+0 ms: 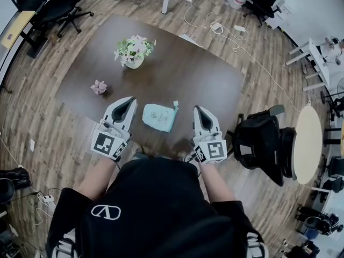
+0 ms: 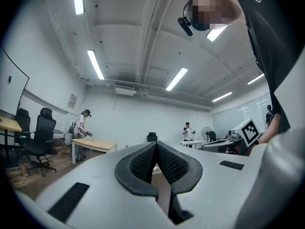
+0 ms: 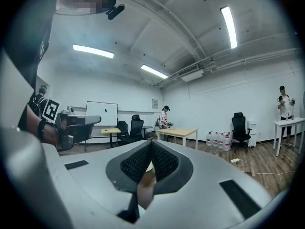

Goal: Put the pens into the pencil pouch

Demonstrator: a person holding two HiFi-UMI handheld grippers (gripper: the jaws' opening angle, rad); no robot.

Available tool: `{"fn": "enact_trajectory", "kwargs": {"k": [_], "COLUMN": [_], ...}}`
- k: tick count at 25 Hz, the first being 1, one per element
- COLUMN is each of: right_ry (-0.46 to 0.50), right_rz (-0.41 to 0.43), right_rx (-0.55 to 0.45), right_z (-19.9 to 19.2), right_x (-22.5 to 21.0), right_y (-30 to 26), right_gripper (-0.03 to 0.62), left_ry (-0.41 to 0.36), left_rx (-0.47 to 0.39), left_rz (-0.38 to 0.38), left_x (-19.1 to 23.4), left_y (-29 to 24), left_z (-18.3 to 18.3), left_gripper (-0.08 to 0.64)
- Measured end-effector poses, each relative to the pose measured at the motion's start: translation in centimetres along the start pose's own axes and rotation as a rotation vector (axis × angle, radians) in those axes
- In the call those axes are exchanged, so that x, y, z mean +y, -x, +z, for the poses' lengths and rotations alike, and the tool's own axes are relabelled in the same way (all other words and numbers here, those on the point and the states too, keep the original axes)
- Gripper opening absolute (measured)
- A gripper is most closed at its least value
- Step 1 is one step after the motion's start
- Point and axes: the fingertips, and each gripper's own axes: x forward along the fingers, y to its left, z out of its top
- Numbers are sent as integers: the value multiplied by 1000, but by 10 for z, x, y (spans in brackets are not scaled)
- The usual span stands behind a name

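A light blue pencil pouch (image 1: pixel 159 116) lies on the dark brown table (image 1: pixel 204 82) near its front edge, in the head view. No pens show in any view. My left gripper (image 1: pixel 130 100) is held just left of the pouch, shut with nothing between its jaws. My right gripper (image 1: pixel 197 110) is just right of the pouch, also shut and empty. Both point away from me, about level, apart from the pouch. In the left gripper view the left gripper (image 2: pixel 156 145) has its ribbed pads meeting; the right gripper (image 3: pixel 151 142) looks the same in the right gripper view.
A white pot of flowers (image 1: pixel 134 51) stands at the table's far left, and a small pink flower piece (image 1: pixel 99 87) lies nearer on the left. A black office chair (image 1: pixel 263 141) stands close on the right beside a round pale table (image 1: pixel 308 143). Other people work at desks further off.
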Motion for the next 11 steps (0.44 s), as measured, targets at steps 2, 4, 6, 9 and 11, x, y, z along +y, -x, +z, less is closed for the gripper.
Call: {"fn": "enact_trajectory", "kwargs": {"k": [2,4,6,9,11], "right_ry": [3,6,4,-2,-6], "right_rz": [4,7,11,15,17], "right_rx": [-2,0,3,5,3], "right_z": [1,1,0,1,3], "right_x": [1,2,4,5,7], "right_y": [0,1,2,4,5], "right_gripper": [-2,-2,-2,-2,-2], "left_ry": [3,5,8,14,17], "left_rx": [2,3,5,10,13], "left_rz": [0,-3,-7,-11,-14], "left_x": [0,-1,-3,-6,-7], "left_y": [-1,-2,-3,-2,-1], "left_z": [-1,-2,-2,-2,-2], "left_gripper": [3,3,3,3,3]}}
